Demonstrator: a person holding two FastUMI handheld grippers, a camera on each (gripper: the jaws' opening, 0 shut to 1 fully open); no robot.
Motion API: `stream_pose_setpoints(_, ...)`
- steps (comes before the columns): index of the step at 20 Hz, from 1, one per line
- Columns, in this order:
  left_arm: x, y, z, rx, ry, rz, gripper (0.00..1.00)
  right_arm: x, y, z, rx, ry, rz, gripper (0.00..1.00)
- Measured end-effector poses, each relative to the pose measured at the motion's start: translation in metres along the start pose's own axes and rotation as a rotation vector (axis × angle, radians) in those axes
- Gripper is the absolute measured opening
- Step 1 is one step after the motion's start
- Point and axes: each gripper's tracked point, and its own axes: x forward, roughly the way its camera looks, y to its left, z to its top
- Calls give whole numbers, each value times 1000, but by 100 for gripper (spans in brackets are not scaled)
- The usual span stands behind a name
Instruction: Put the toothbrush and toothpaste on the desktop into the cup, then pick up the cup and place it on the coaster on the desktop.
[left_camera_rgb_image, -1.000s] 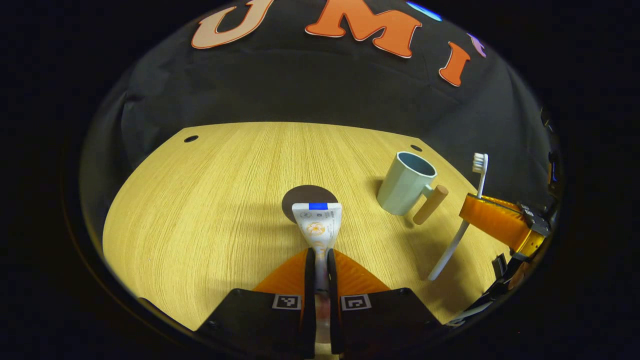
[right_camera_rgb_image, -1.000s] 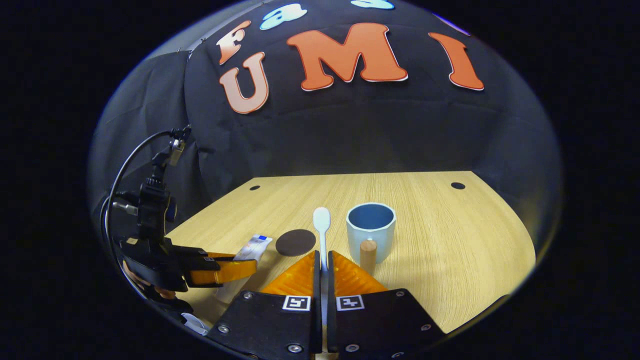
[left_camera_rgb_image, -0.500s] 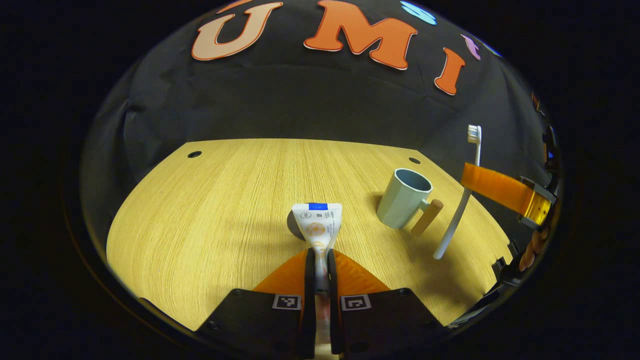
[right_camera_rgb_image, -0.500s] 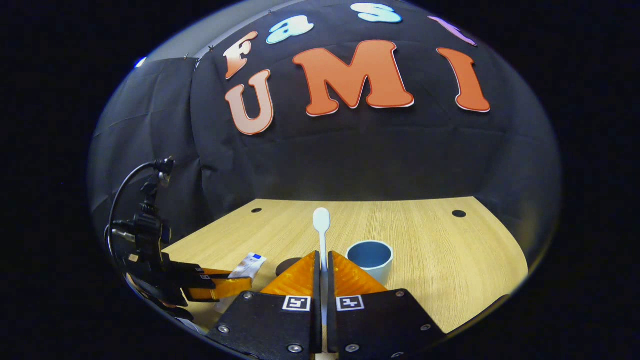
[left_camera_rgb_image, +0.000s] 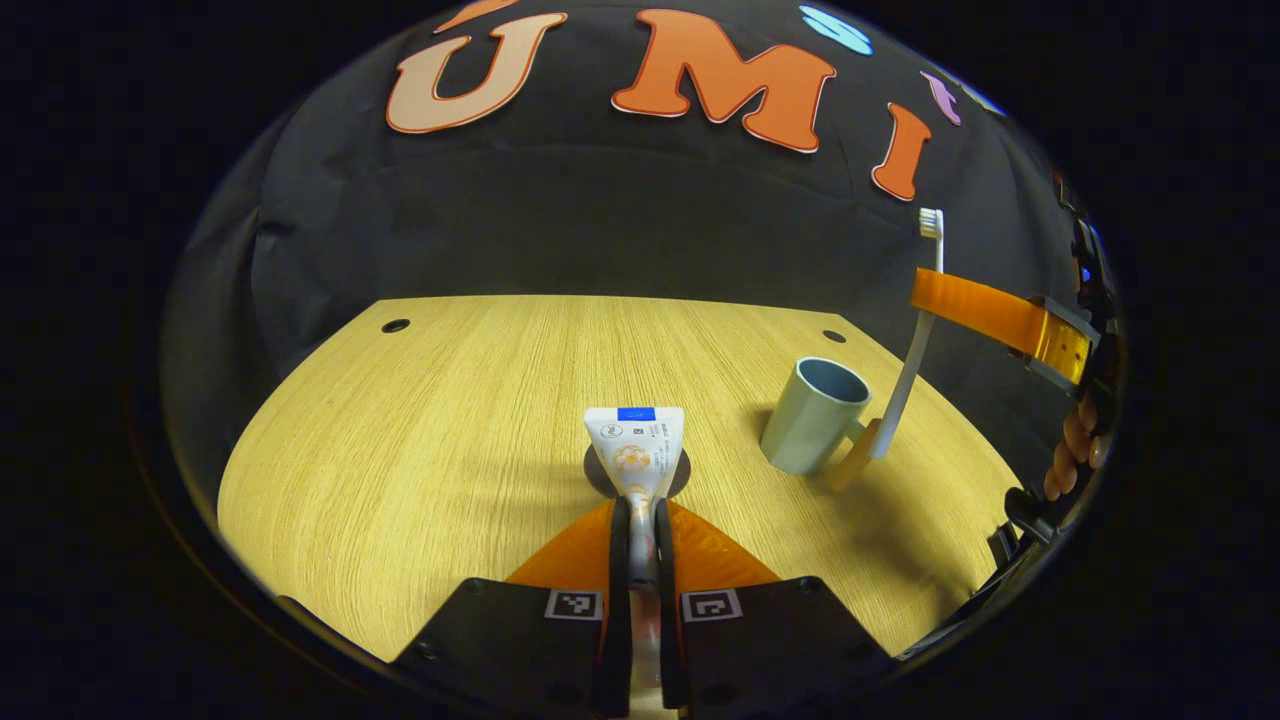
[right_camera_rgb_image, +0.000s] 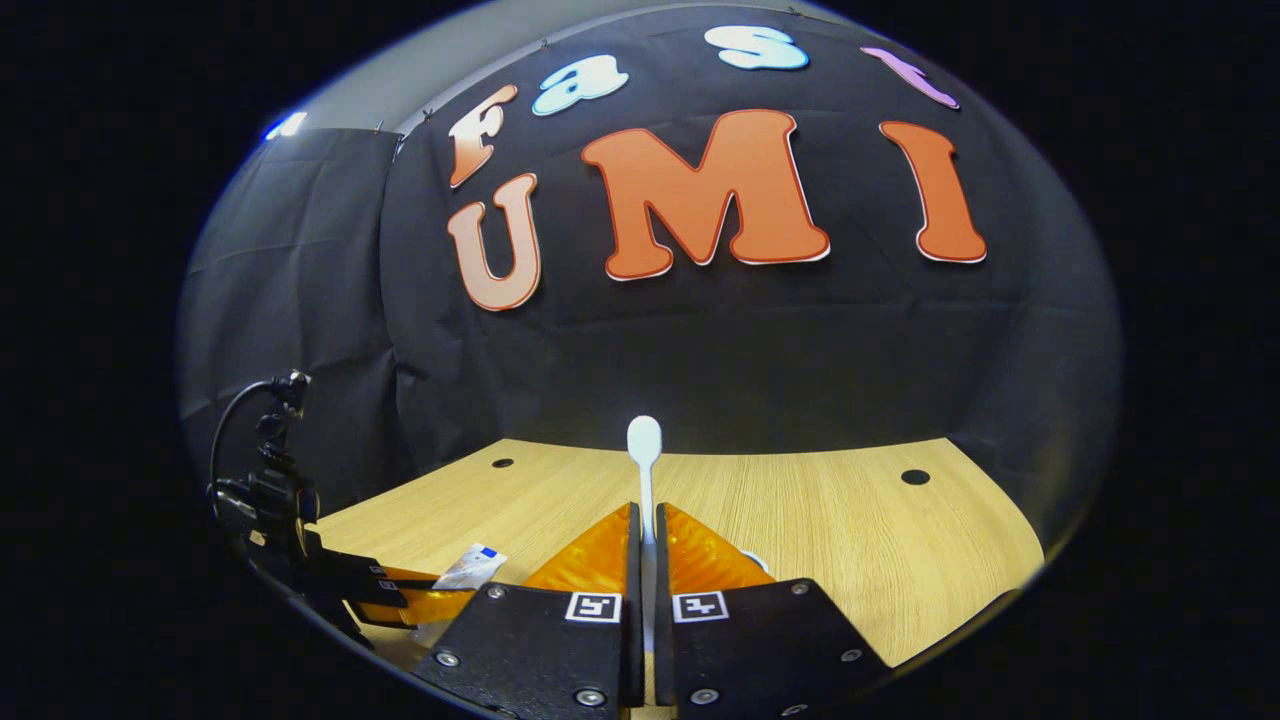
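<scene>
My left gripper (left_camera_rgb_image: 636, 512) is shut on the white toothpaste tube (left_camera_rgb_image: 634, 445), held a little above the wooden desktop (left_camera_rgb_image: 430, 420). Just behind the tube lies the dark round coaster (left_camera_rgb_image: 593, 472), mostly hidden by it. The pale blue cup (left_camera_rgb_image: 812, 415) with its wooden handle (left_camera_rgb_image: 852, 465) stands upright to the right. My right gripper (left_camera_rgb_image: 930, 295) is shut on the white toothbrush (left_camera_rgb_image: 905, 385), lifted with bristles up; its lower end hangs beside the cup's handle. In the right gripper view the toothbrush (right_camera_rgb_image: 645, 470) rises between my fingers (right_camera_rgb_image: 646, 525), and the left gripper (right_camera_rgb_image: 440, 600) with the tube (right_camera_rgb_image: 470, 567) is at lower left.
A hand (left_camera_rgb_image: 1075, 450) holds the right gripper at the right edge. The black cloth wall closes the back. Small dark holes (left_camera_rgb_image: 395, 326) mark the desktop's far corners. Bare wood spreads left of the coaster.
The right gripper has risen with the toothbrush, lifting it well off the desktop beside the cup. The left gripper has barely moved and still holds the tube.
</scene>
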Motion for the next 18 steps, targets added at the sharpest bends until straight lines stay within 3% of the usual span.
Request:
stream_pose_setpoints(12,2,0,-1,-2,-39,10,14,36,-19,23,-17,-95,-25,4)
stream_pose_setpoints(18,-3,-1,2,-7,-45,23,14,50,-26,14,-91,-101,-35,4)
